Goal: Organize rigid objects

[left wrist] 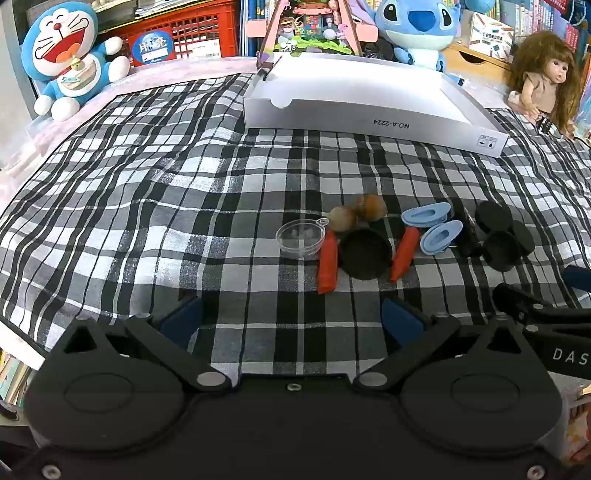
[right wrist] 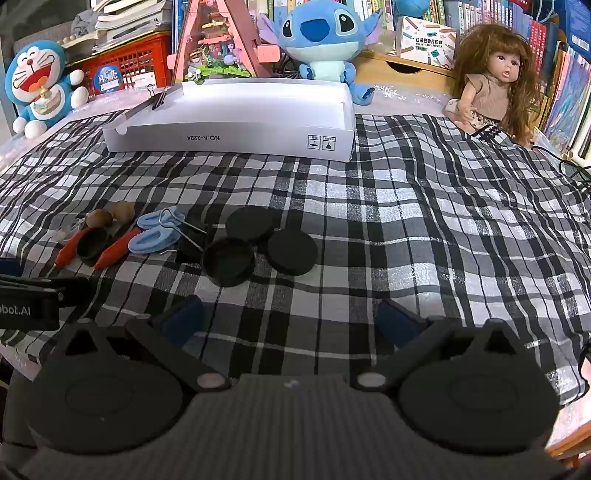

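Note:
Small objects lie in a cluster on the checked cloth: a clear plastic half-sphere [left wrist: 301,242], two brown shells [left wrist: 371,207], two orange pieces [left wrist: 328,264], a black cup [left wrist: 365,254], two light-blue shoe shapes [left wrist: 428,216] and black round lids [left wrist: 500,249]. In the right wrist view the lids [right wrist: 291,251] and a black cup [right wrist: 228,261] lie ahead left, with the blue shapes [right wrist: 155,238] and orange pieces [right wrist: 116,249] further left. My left gripper [left wrist: 291,325] is open and empty, just short of the cluster. My right gripper [right wrist: 290,325] is open and empty, to the right of the cluster.
A shallow white box [left wrist: 369,107] stands open at the back of the cloth; it also shows in the right wrist view [right wrist: 236,129]. Behind it are a Doraemon plush [left wrist: 70,55], a Stitch plush [right wrist: 321,40], a doll [right wrist: 495,88], a red crate [left wrist: 184,33] and bookshelves.

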`<action>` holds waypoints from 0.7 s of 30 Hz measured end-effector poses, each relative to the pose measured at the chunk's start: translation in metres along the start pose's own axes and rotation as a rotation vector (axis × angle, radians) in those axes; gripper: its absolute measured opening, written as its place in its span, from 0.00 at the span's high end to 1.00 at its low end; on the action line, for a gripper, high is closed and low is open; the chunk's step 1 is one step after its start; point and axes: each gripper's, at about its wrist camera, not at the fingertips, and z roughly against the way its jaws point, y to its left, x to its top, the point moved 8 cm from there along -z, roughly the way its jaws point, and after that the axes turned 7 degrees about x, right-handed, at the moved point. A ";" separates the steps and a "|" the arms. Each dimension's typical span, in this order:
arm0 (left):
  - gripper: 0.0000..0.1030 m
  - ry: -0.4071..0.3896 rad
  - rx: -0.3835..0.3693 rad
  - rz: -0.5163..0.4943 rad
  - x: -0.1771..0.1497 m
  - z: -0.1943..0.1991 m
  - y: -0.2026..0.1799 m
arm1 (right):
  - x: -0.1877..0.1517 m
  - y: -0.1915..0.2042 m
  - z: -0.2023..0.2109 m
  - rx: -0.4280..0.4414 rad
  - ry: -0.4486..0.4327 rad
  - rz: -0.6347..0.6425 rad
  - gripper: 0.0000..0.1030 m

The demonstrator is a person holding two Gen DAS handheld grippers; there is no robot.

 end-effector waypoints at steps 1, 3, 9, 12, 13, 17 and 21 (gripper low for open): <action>0.00 0.000 0.000 0.001 0.000 0.000 0.000 | 0.000 0.000 0.000 0.000 -0.003 0.000 0.00; 0.00 0.001 -0.002 0.001 -0.002 0.001 0.001 | 0.000 0.000 0.000 -0.003 -0.003 -0.003 0.00; 0.00 0.012 0.005 -0.003 0.000 -0.001 0.001 | 0.000 0.000 0.000 -0.004 -0.001 0.000 0.00; 0.00 0.011 0.006 -0.002 0.001 -0.002 0.000 | 0.000 0.001 0.001 -0.004 -0.005 -0.003 0.00; 0.00 0.011 0.006 -0.002 0.001 -0.002 0.000 | 0.000 0.001 0.001 -0.004 -0.006 -0.002 0.00; 0.00 0.009 0.007 -0.002 0.001 -0.002 0.000 | 0.000 0.002 0.001 -0.004 -0.007 -0.001 0.00; 0.00 0.008 0.007 -0.001 0.001 -0.001 0.000 | -0.001 0.001 0.001 -0.004 -0.010 -0.002 0.00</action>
